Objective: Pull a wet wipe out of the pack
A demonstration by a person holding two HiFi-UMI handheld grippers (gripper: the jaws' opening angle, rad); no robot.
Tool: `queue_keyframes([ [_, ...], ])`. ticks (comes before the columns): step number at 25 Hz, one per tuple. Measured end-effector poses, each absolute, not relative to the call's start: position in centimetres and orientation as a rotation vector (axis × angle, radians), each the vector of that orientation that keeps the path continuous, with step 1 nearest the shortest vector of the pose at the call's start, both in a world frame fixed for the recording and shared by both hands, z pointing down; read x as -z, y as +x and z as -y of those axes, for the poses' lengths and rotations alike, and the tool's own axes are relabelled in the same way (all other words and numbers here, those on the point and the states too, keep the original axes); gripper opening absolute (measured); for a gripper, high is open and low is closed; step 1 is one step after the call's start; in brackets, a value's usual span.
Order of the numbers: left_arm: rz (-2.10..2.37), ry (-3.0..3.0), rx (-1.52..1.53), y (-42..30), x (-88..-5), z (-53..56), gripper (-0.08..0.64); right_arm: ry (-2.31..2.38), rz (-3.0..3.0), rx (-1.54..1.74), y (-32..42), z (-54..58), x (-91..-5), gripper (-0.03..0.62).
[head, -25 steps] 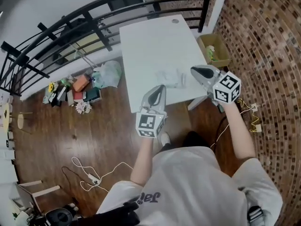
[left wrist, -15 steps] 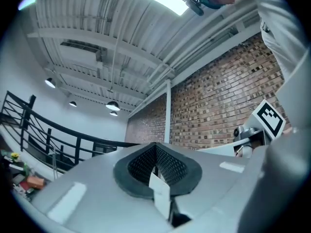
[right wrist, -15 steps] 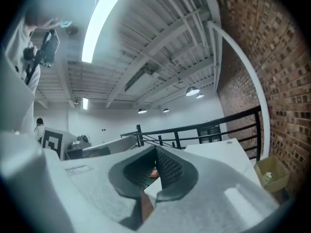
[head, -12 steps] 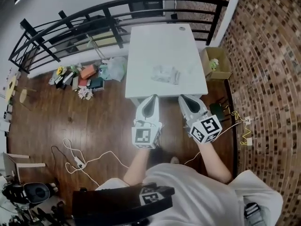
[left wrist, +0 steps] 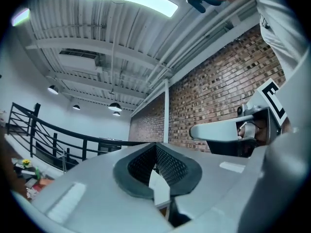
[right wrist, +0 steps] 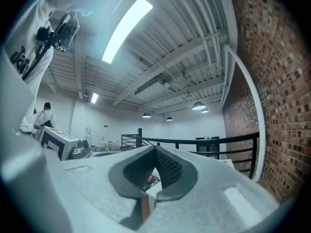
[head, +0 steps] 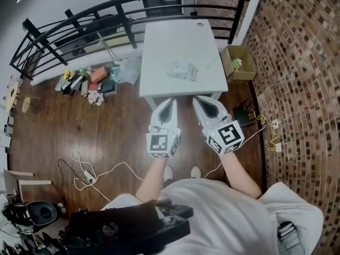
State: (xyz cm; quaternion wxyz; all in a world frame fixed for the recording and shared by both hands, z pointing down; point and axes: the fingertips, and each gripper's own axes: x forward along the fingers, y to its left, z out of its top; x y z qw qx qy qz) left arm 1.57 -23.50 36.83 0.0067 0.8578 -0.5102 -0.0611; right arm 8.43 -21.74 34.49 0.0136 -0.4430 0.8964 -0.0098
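The wet wipe pack (head: 180, 70), a crinkled pale packet, lies on the white table (head: 159, 41) near its middle. Both grippers hang side by side over the wooden floor, just short of the table's near edge and well apart from the pack. In the head view my left gripper (head: 169, 101) and my right gripper (head: 201, 100) point toward the table. Both have their jaws closed together with nothing between them. The left gripper view shows the left gripper (left wrist: 155, 152) shut and aimed level at the brick wall. The right gripper (right wrist: 155, 155) is likewise shut in its own view.
A black railing (head: 79, 25) runs behind and left of the table. Bags and clutter (head: 90, 81) sit on the floor at the table's left. A cardboard box (head: 238, 62) stands at its right by the brick wall (head: 297, 62). A white cable (head: 95, 177) lies on the floor.
Both grippers have drawn back from the table toward my body and come side by side. The right one has left the spot beside the pack, which stays where it was.
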Motion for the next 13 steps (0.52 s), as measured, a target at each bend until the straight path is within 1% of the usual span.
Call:
queue_keyframes([
  [3, 1.59, 2.712, 0.194, 0.3, -35.8, 22.6, 0.017, -1.445, -2.758, -0.013, 8.0, 20.8, -34.4, -0.008],
  [8, 1.602, 2.741, 0.208, -1.4, -36.1, 21.7, 0.017, -1.531, -2.714, 0.011, 8.7, 19.9, -35.7, -0.008],
  [13, 1.57, 2.719, 0.12, -0.6, -36.5, 20.7, 0.017, -1.556, -2.71, 0.005, 9.2, 18.7, -36.2, -0.008],
])
